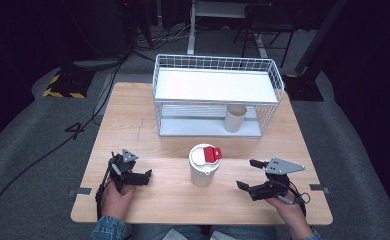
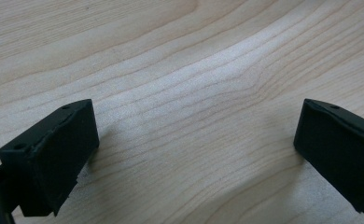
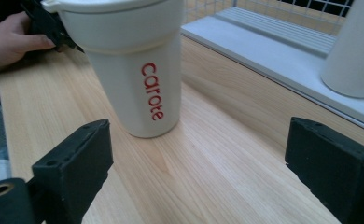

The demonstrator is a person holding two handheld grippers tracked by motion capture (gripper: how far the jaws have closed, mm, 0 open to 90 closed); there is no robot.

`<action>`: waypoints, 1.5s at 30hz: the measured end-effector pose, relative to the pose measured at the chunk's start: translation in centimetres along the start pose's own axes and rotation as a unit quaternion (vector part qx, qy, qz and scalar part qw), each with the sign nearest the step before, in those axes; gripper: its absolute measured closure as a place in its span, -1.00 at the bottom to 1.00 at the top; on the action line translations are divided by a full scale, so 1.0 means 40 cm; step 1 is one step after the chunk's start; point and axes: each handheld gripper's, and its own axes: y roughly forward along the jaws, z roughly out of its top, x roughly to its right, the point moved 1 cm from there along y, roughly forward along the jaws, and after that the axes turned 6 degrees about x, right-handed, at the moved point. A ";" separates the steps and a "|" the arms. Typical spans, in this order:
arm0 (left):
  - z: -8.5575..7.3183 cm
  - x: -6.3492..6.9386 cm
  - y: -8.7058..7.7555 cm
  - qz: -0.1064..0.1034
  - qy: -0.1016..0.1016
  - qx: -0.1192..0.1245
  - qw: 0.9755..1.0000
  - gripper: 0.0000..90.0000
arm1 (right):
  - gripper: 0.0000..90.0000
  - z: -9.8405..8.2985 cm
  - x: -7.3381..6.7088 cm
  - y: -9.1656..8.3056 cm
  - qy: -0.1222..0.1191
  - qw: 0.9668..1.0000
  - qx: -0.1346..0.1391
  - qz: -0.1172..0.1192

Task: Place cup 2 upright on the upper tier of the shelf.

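Standing on pale grained wood (image 1: 173, 150), smooth tapered white cup (image 1: 203, 167).

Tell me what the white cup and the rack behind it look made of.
White cup: smooth, slightly glossy shell with printed red lettering, likely plastic or coated metal; red flip tab looks plastic. Wire rack: thin white-coated metal grid with flat matte white shelves.

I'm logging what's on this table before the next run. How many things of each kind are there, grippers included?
Cups: 2, the white lidded cup with a red flap, and the plain cup on the rack's lower shelf
Wire racks: 1, the white rack
Grippers: 2, left gripper and right gripper, both open
Total: 5
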 end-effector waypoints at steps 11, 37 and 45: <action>0.001 -0.001 0.000 0.003 0.000 -0.001 1.000 -0.99 | -0.95 0.027 -0.046 0.059 -0.013 0.999 -0.007 0.031; 0.001 -0.001 0.001 0.003 0.000 -0.001 1.000 -0.99 | -0.99 0.039 -0.072 0.218 -0.003 0.996 -0.008 0.091; 0.001 -0.001 0.001 0.003 0.000 -0.001 1.000 -0.99 | -0.99 0.031 -0.079 0.251 -0.010 0.996 -0.011 0.088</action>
